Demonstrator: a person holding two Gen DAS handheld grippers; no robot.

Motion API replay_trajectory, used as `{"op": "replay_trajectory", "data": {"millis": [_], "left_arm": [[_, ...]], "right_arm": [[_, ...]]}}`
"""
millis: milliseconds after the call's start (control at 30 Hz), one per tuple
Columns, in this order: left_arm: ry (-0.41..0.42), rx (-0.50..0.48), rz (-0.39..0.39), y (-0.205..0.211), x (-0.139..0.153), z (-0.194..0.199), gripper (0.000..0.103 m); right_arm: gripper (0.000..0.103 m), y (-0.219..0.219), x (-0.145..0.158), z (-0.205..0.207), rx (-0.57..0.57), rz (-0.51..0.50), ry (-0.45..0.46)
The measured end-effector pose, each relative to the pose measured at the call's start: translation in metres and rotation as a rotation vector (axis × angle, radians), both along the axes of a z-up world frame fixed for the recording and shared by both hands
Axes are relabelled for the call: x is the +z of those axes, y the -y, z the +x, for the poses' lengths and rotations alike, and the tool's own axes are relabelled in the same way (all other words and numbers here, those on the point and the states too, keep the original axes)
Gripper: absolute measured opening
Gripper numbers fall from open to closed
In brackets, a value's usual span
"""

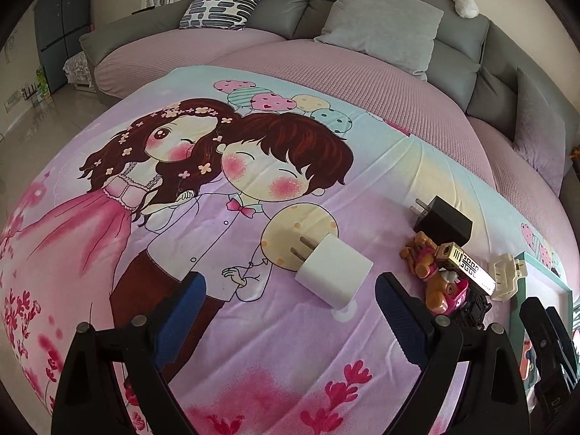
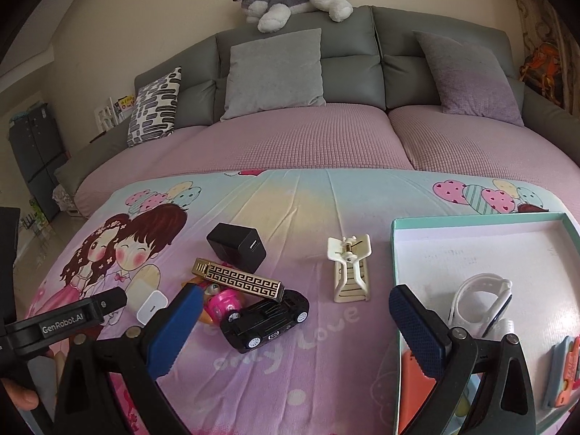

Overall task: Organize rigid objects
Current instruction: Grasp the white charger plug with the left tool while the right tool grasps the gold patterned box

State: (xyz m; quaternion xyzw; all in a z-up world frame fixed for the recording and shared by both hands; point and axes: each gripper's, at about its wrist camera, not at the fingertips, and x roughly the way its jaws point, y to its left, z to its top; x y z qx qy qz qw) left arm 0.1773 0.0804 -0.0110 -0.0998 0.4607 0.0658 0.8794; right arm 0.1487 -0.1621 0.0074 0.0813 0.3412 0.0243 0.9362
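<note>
A white plug cube point(image 1: 333, 270) lies on the cartoon blanket just ahead of my open left gripper point(image 1: 290, 311), nothing between its fingers. To its right sit a black charger point(image 1: 444, 221), a gold patterned bar point(image 1: 467, 264) and a pink and orange toy point(image 1: 440, 290). My right gripper point(image 2: 295, 322) is open and empty over the blanket. Ahead of it lie a black toy car point(image 2: 270, 319), the gold bar point(image 2: 239, 281), the black charger point(image 2: 237, 246), a pink toy point(image 2: 224, 302) and a cream hair clip point(image 2: 349, 270). The teal-rimmed box point(image 2: 482, 219) at the right holds a white watch point(image 2: 482, 297).
A grey sofa point(image 2: 362, 61) with cushions and a pink cover stands behind the blanket, a plush dog point(image 2: 293, 0) on its back. Orange and pink flat items point(image 2: 565, 369) lie in the box's near part. The left gripper's body point(image 2: 61, 320) shows at the left edge.
</note>
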Motion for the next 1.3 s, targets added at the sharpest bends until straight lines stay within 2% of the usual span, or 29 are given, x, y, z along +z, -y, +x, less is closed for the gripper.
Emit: {"op": "replay_trajectory", "data": {"millis": [133,400,567,1300], "left_arm": [[-0.007,-0.062,0.002,0.001,-0.005,0.006,0.095],[-0.019,-0.181,0.012,0.005,-0.021,0.021,0.095],[-0.025,-0.249,0.060,0.013,-0.030,0.030,0.095],[-0.015,-0.331,0.100,0.013,-0.039,0.038,0.094]], "right_arm": [[0.103,-0.007,-0.006,0.007,0.015,0.047,-0.008],[0.103,-0.024,-0.015,0.017,0.051,0.077,-0.025],[0.103,-0.033,-0.018,0.025,0.056,0.065,-0.038],[0.101,-0.053,-0.036,0.054,0.018,0.018,-0.087]]}}
